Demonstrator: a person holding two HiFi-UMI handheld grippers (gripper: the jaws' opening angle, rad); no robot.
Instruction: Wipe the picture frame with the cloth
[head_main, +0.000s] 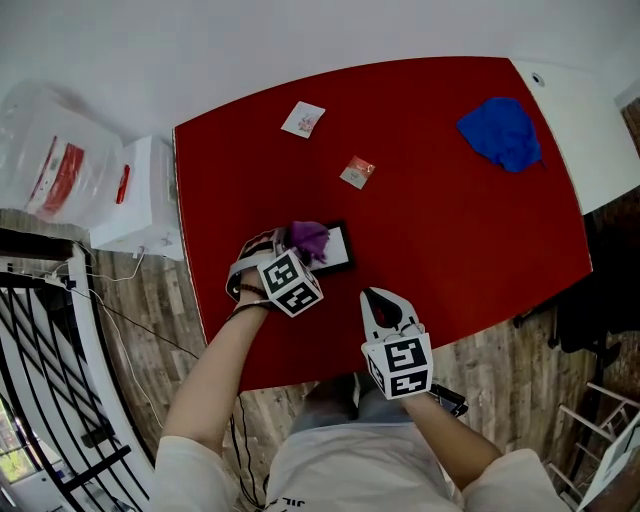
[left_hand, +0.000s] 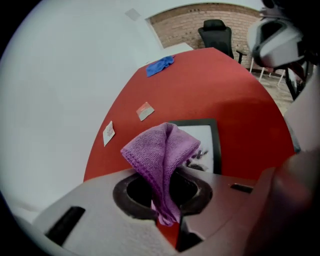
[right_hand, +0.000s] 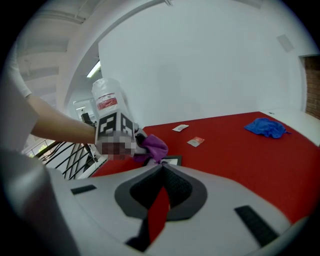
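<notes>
Starting nearest, the right gripper (head_main: 374, 297) is over the red bench (head_main: 450, 215) near its front edge, fingers closed on nothing. Just beyond, the left gripper (head_main: 288, 241) has its fingers gripping the purple cloth (head_main: 308, 237), over the left part of the frame (head_main: 341, 246). Farther lie two packets (head_main: 357, 172) and a blue cloth (head_main: 502, 132).
</notes>
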